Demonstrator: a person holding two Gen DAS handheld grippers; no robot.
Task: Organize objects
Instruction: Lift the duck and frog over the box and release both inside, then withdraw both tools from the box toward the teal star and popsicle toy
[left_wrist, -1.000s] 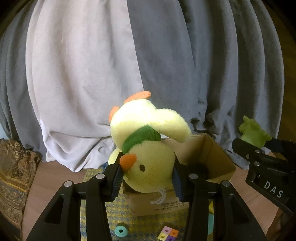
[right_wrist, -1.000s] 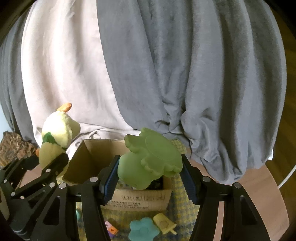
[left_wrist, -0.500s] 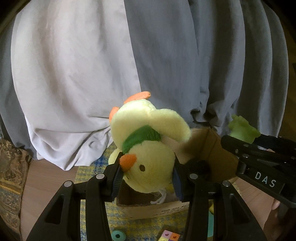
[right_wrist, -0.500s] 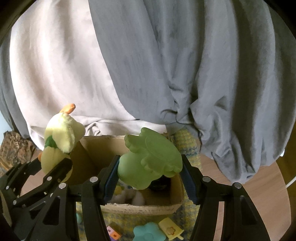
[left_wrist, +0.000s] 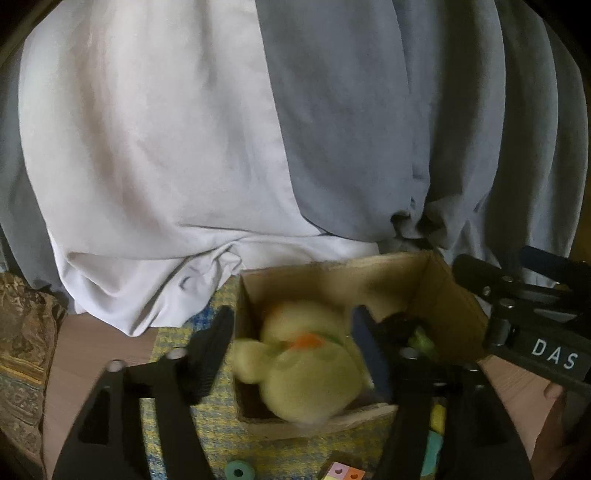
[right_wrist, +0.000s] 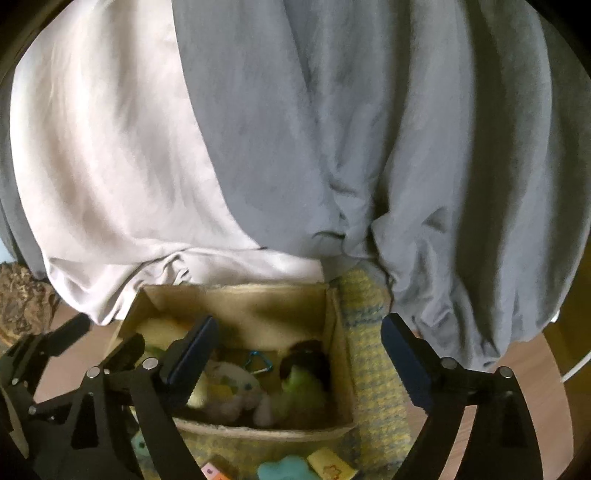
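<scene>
A cardboard box (left_wrist: 439, 284) stands open on a yellow checked mat (left_wrist: 173, 428). My left gripper (left_wrist: 295, 354) is open above the box's left part. The yellow plush duck (left_wrist: 306, 373) is blurred between the jaws, dropping into the box, touching neither pad clearly. My right gripper (right_wrist: 295, 358) is open wide over the same box (right_wrist: 240, 299). The green toy (right_wrist: 301, 384) lies inside at the right, beside a dark item, a white plush (right_wrist: 236, 384) and a blue clip (right_wrist: 258, 363). The duck shows pale yellow at the box's left (right_wrist: 159, 332).
Grey and white curtains (right_wrist: 295, 147) hang right behind the box. Small toys lie on the mat in front: a teal ring (left_wrist: 239, 472), coloured blocks (left_wrist: 343, 472), a teal flower shape (right_wrist: 284, 470), a yellow piece (right_wrist: 330, 467). A patterned cushion (left_wrist: 18, 350) is at the left.
Both grippers moved forward over the box and opened. The duck left the left gripper and is falling into the box. The green toy left the right gripper and lies in the box.
</scene>
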